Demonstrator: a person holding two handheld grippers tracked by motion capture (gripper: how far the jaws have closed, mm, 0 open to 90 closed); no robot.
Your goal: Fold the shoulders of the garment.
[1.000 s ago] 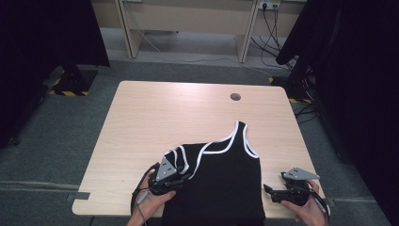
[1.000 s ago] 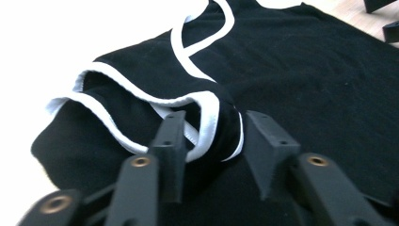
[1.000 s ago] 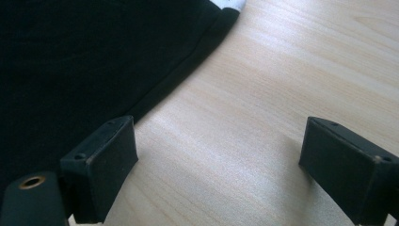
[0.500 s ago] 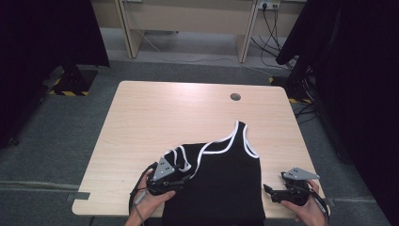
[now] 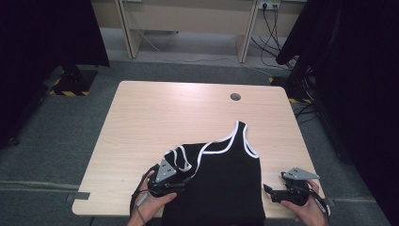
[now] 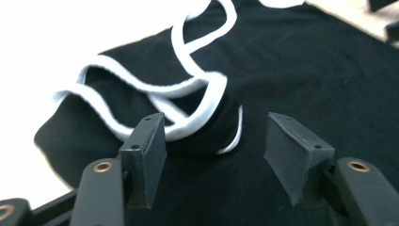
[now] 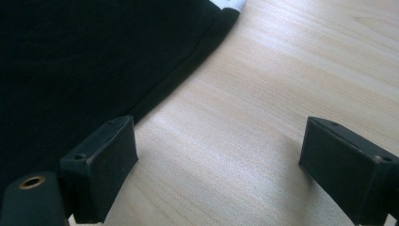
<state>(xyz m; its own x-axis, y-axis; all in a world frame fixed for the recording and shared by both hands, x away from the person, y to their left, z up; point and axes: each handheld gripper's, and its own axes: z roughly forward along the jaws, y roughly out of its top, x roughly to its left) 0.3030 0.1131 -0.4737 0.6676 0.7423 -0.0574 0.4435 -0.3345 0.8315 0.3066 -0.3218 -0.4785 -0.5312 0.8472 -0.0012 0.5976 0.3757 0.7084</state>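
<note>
A black tank top (image 5: pixel 221 183) with white trim lies flat on the wooden table (image 5: pixel 164 117), its bottom hanging over the front edge. One strap is folded over at the left shoulder (image 6: pixel 155 94). My left gripper (image 5: pixel 182 187) sits at that shoulder. Its jaws (image 6: pixel 214 141) have just been opening and now stand apart over the black cloth, not pressing it. My right gripper (image 5: pixel 269 192) rests open on bare wood (image 7: pixel 282 70) just right of the top's side hem (image 7: pixel 188 66), with nothing between its fingers (image 7: pixel 219 150).
A round cable hole (image 5: pixel 235 97) sits near the table's far edge. Behind the table stand a wooden desk (image 5: pixel 188 19) and floor cables (image 5: pixel 277 28). Dark curtains (image 5: pixel 357 94) hang on both sides. Both hands are at the front edge.
</note>
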